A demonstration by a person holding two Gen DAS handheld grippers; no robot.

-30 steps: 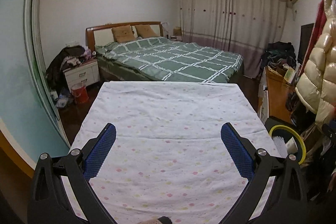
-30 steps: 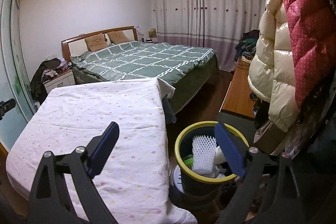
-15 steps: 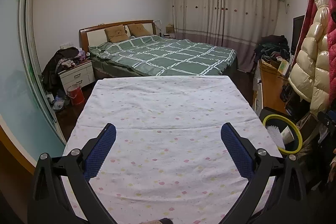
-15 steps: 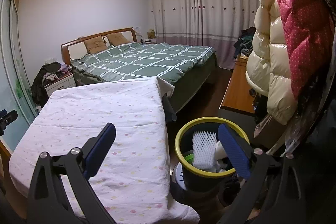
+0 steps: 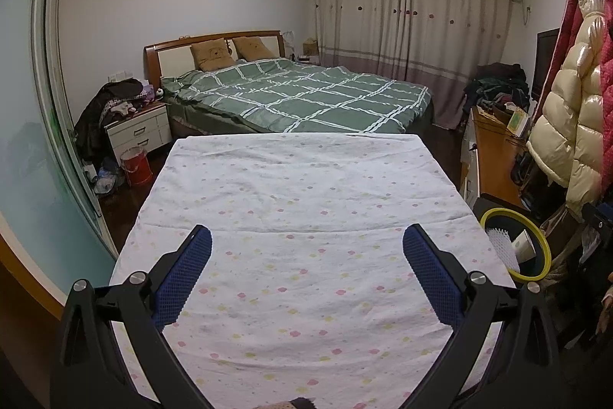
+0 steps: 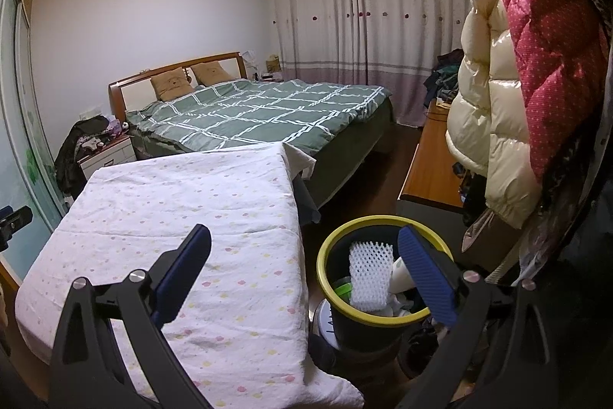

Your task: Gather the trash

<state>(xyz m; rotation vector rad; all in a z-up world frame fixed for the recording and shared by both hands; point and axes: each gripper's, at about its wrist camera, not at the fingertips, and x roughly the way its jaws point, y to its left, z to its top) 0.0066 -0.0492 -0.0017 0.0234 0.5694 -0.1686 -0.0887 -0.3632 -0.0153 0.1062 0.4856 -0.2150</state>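
the left claw (image 5: 306,248) hangs released, its blue pads (image 5: 184,278) spread wide with nothing between them, over the white dotted sheet (image 5: 306,186) of the covered table. the right claw (image 6: 302,252) is likewise released and empty; its left finger sits over the sheet's right edge and its right finger overlaps the bin's rim.

only the right view looks down into the trash bin (image 6: 345,240), dark with a yellow rim, just below and between the fingers, standing on the floor against the table's right side. inside lie a white foam net (image 6: 369,271), a white cup-like piece (image 6: 400,278), a green scrap and crumpled paper. the left view shows the bin only as a sliver far to the right of its claw, but takes in the whole bare sheet, plus a red bucket (image 5: 136,165) and a white nightstand (image 5: 140,131) beyond and to the left.

ahead of both claws stands a bed with a green checked quilt (image 5: 306,94), a wooden headboard and two brown pillows. drawn curtains (image 6: 364,25) fill the far wall. puffy coats (image 6: 498,102) hang to the right, over a wooden cabinet (image 6: 433,163).
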